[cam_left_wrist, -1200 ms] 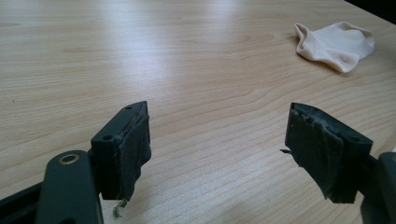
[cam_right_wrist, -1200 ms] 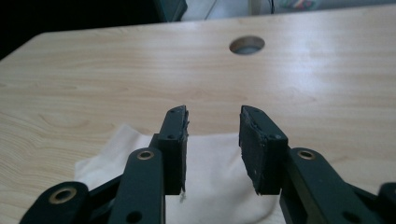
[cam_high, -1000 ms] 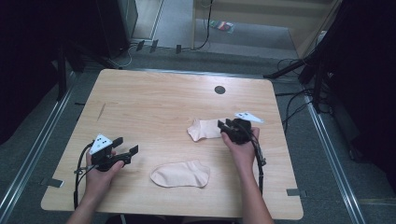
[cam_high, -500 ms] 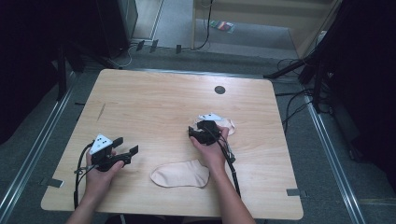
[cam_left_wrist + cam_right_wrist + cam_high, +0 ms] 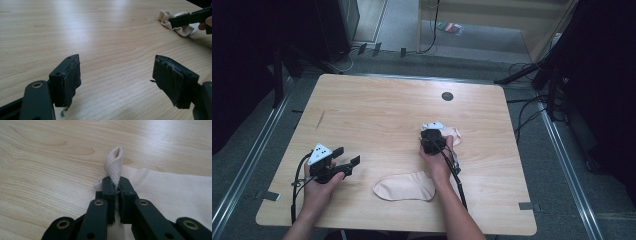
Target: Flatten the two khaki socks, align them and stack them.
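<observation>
**Right gripper pinches the far sock; left gripper waits spread**

The wooden table (image 5: 377,107) carries all the work, and nothing on it serves as a container: both socks lie straight on the bare board. A small dark round hole (image 5: 447,96) sits near the far edge, right of the middle.

The flat sock (image 5: 404,186) lies spread out at the near side, between the two forearms, just left of the right wrist and apart from both grippers.

The second sock (image 5: 175,192) lies farther off and to the right. From the high view it is largely covered by the right gripper (image 5: 432,140) and the hand behind it, so only a pale strip shows past the hand. In the right gripper view the jaws have just been closing and now stand pressed together on a fold of this sock's edge, which rises as a small loop above the tips; the rest of the cloth lies flat on the table to the right, cut off by the frame.

The left gripper (image 5: 343,161) rests at the near left, well apart from both socks, its jaws spread with bare wood between them. How far its underside clears the table is hard to tell.
</observation>
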`<state>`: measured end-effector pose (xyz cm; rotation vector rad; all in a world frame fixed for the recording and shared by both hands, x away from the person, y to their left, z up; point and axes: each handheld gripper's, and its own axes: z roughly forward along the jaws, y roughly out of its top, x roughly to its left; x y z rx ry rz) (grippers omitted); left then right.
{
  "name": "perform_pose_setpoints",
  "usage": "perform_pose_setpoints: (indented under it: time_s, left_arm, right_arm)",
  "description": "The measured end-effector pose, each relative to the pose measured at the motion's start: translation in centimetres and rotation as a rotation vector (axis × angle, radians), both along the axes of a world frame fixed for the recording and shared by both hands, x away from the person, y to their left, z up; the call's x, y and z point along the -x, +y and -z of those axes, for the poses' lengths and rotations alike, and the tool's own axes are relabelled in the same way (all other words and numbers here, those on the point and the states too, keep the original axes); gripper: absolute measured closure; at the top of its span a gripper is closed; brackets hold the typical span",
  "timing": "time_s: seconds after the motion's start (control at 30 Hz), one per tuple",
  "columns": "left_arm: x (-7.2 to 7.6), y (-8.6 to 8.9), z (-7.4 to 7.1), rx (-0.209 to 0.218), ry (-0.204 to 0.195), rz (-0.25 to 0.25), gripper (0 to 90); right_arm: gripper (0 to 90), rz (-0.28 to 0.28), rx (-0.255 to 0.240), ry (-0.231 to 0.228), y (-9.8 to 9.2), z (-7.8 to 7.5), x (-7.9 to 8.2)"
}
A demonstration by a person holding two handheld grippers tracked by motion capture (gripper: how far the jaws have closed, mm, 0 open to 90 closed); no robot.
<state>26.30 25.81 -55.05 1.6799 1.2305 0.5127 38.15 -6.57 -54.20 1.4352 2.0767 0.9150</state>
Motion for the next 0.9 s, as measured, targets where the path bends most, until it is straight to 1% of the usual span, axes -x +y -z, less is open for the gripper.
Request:
perform_pose_setpoints:
  time_s: [0.1,0.13,0.17,0.2,0.23,0.33,0.37,0.4,0.43,0.47,0.5,0.57,0.6,0.63,0.67,0.7,0.73,0.77,0.8,0.83,0.87,0.9]
  left_arm:
    - [0.0,0.0,0.0,-0.002,-0.001,0.000,22.6]
    - [0.0,0.0,0.0,-0.001,-0.002,0.000,22.6]
    - [0.0,0.0,0.0,-0.001,-0.002,0.000,22.6]
    - [0.0,0.0,0.0,0.002,-0.002,-0.003,22.6]
    - [0.0,0.0,0.0,0.002,-0.002,-0.002,22.6]
    - [0.0,0.0,0.0,-0.001,-0.006,0.005,22.5]
    - [0.0,0.0,0.0,-0.001,-0.006,0.005,22.5]
    - [0.1,0.2,-0.1,0.001,-0.018,0.001,22.5]
    - [0.1,0.2,-0.1,0.001,-0.018,0.001,22.5]
    - [0.1,0.3,-0.1,0.010,-0.019,-0.001,22.5]
    - [0.2,0.5,-0.1,0.026,-0.024,-0.007,22.9]
    - [0.2,0.6,-0.1,0.043,-0.036,-0.010,26.3]
    - [0.2,0.6,-0.1,0.041,-0.039,-0.008,27.8]
    - [0.2,0.6,-0.1,0.041,-0.039,-0.008,29.1]
    - [0.3,0.6,-0.1,0.043,-0.044,-0.001,31.2]
    - [0.4,0.5,-0.2,0.039,-0.049,0.004,33.6]
    - [0.4,0.5,-0.2,0.035,-0.050,0.009,36.9]
    - [0.4,0.5,-0.2,0.035,-0.050,0.009,40.7]
    - [0.4,0.4,-0.2,0.032,-0.057,0.017,44.0]
    - [0.4,0.4,-0.2,0.032,-0.057,0.017,47.9]
    - [0.5,0.4,-0.1,0.032,-0.059,0.026,51.4]
    - [0.4,0.4,-0.1,0.034,-0.052,0.032,54.9]
  right_arm:
    - [87.1,-0.005,-0.009,0.000,0.1,-0.4,0.1]
    - [87.4,-0.027,-0.026,-0.018,0.5,-1.2,0.5]
    - [87.4,-0.027,-0.026,-0.018,0.5,-1.2,0.5]
    - [87.5,-0.062,-0.058,-0.039,1.3,-2.6,1.2]
    - [87.6,-0.080,-0.069,-0.049,1.7,-3.1,1.4]
    - [87.6,-0.141,-0.128,-0.074,3.3,-5.4,2.3]
    - [87.6,-0.141,-0.128,-0.074,3.3,-5.4,2.3]
    - [87.6,-0.184,-0.179,-0.088,4.4,-6.8,3.0]
    - [87.6,-0.184,-0.179,-0.088,4.4,-6.8,3.0]
    - [87.6,-0.211,-0.212,-0.094,4.8,-7.5,3.3]
    - [87.6,-0.263,-0.285,-0.096,5.6,-8.7,4.0]
    - [87.6,-0.324,-0.383,-0.085,5.9,-9.3,4.5]
    - [87.6,-0.344,-0.436,-0.067,5.9,-9.4,4.6]
    - [87.6,-0.344,-0.436,-0.067,5.9,-9.4,4.6]
    - [87.5,-0.380,-0.512,-0.011,5.8,-9.1,4.7]
    - [87.4,-0.380,-0.534,0.000,5.6,-8.6,4.7]
    - [87.4,-0.372,-0.543,0.005,5.2,-8.0,4.6]
    - [87.4,-0.372,-0.543,0.005,5.2,-8.0,4.6]
    - [87.1,-0.342,-0.554,0.025,4.3,-6.4,4.2]
    - [87.1,-0.342,-0.554,0.025,4.3,-6.4,4.2]
    - [86.5,-0.304,-0.559,0.053,3.0,-4.6,3.6]
    - [85.8,-0.281,-0.551,0.064,2.3,-3.6,3.3]
